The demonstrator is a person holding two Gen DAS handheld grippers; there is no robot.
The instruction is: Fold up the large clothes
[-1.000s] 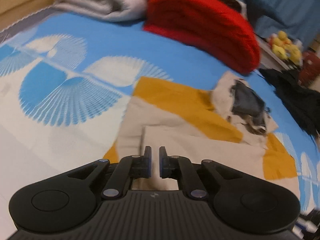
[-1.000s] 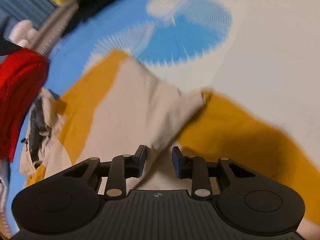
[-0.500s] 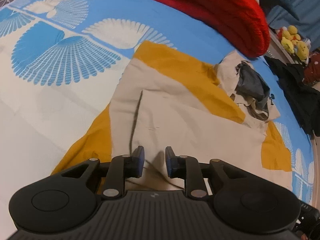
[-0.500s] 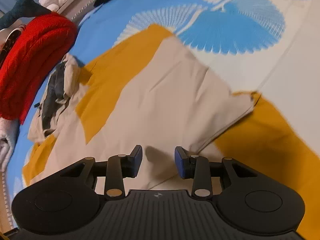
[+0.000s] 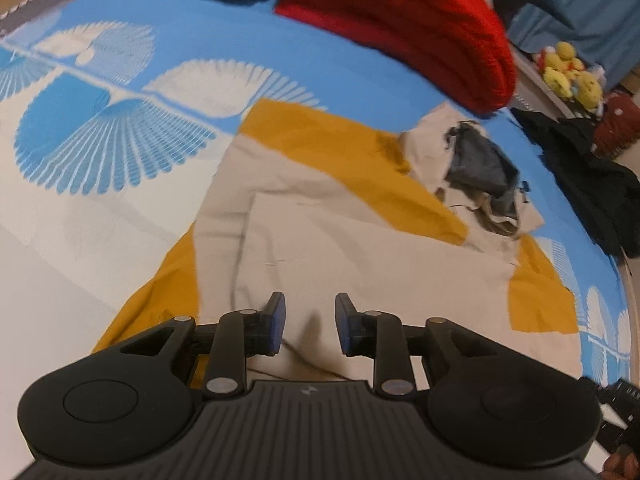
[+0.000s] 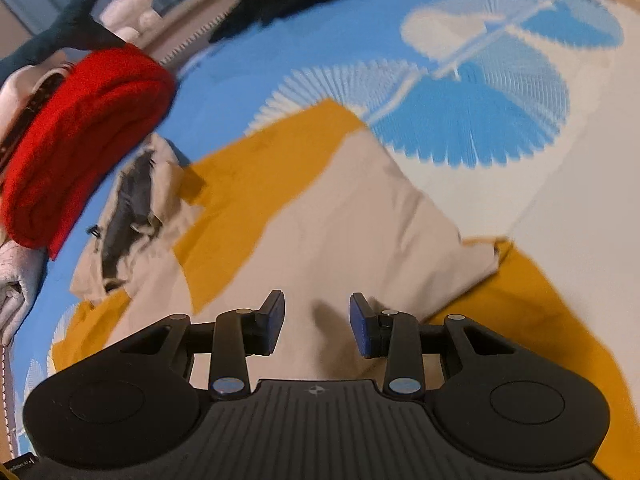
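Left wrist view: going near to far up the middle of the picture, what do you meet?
left gripper → beige and mustard garment → blue patterned bedsheet → red knitted blanket

Warm, fairly dim indoor light, soft and even, no glare; small soft shadows lie on the beige-and-mustard garment (image 5: pixel 328 240) just ahead of each gripper's jaws. Both fisheye views bow strongly toward the rims, bending the blue fan-print bedspread (image 6: pixel 472 120) into a curve. Motion blur smears cloth edges and print, worst in the right wrist view around the red knit bundle (image 6: pixel 80 140); black gripper bodies stay sharp.
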